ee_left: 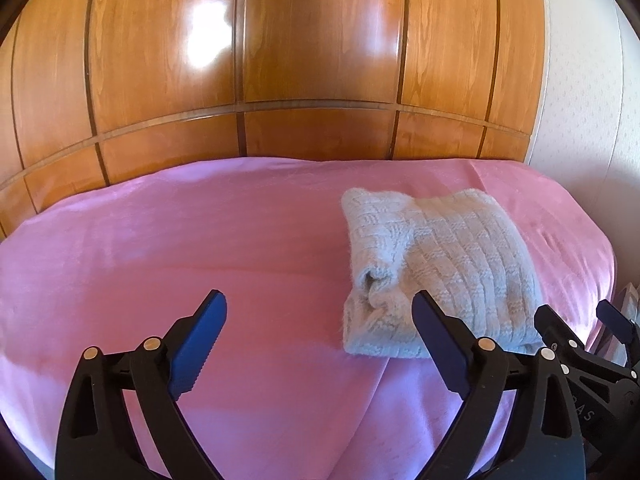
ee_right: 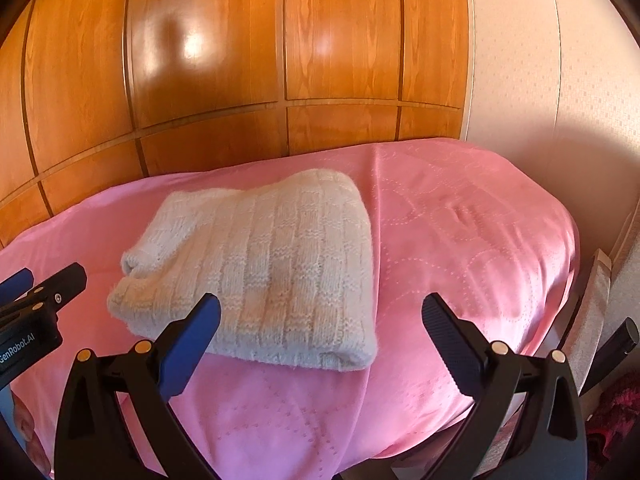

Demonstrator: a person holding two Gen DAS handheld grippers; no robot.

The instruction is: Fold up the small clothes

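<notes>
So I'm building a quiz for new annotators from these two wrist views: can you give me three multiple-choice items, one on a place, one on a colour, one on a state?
1. Where does the knitted garment lie?
A. on the bed cover
B. on the floor
C. between a gripper's fingers

2. What colour is the bed cover?
A. green
B. pink
C. grey

3. How do the left gripper and right gripper stand?
A. both shut on cloth
B. one open, one shut
C. both open, holding nothing

Key:
1 A, the garment rests folded on the cover with no finger on it.
2 B, both views show the cover pink in front of the wooden panelling.
3 C, each pair of blue-padded fingers is spread wide with only the bed seen between.
</notes>
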